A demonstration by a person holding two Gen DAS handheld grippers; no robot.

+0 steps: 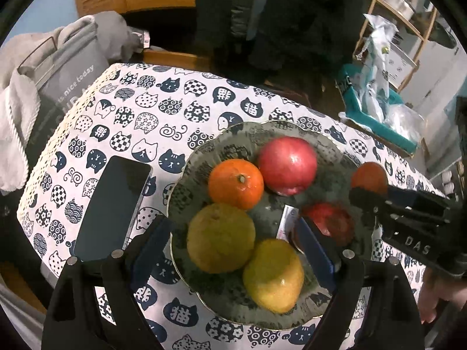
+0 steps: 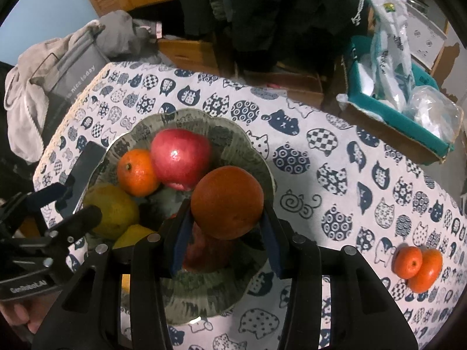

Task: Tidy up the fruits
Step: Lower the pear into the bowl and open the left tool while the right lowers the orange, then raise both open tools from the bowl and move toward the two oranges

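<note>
Right wrist view: right tongs [image 2: 226,224] pinch an orange [image 2: 227,202] above the plate [image 2: 251,157] — left tongs [image 1: 233,250] spread.

Fruit sits in the bowl [image 1: 186,172], the phone [image 1: 112,207] just left of it.

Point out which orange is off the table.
The orange clamped in the right hand-held gripper, above the bowl; the others rest in it or on the tablecloth.

Right tongs [image 2: 226,227] grip closed around something; left tongs [image 1: 233,248] spread wide, unloaded.
</note>
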